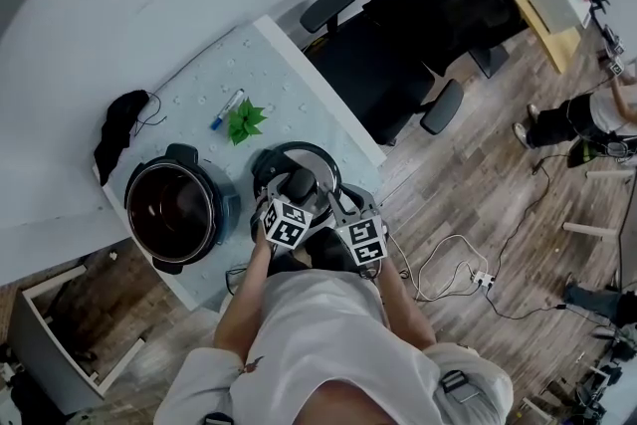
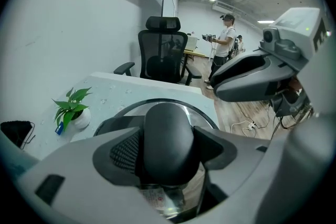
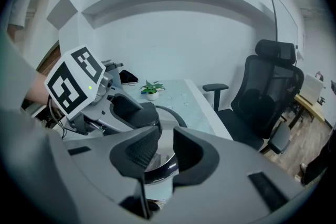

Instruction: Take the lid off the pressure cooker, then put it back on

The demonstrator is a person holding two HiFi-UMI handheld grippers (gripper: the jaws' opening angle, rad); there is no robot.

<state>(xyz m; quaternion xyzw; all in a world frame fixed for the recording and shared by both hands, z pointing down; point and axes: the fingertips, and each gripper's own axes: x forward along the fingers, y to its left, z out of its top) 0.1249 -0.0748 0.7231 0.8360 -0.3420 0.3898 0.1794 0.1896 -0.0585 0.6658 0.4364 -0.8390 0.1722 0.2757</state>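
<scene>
The person stands at the bench (image 1: pixel 284 65), both forearms reaching forward close together and angled down. The left hand-held gripper (image 2: pixel 168 147) points steeply down at the lid (image 1: pixel 320 160), its 2 jaws standing wide and clasping the black knob (image 2: pixel 167 128) on either side. The right hand-held gripper (image 3: pixel 165 144) sits just beside it, less steep, its jaws narrowly apart over the lid's rim and holding nothing. The lid lies flat on the bench, just right of the open pressure cooker (image 1: pixel 221 206).
</scene>
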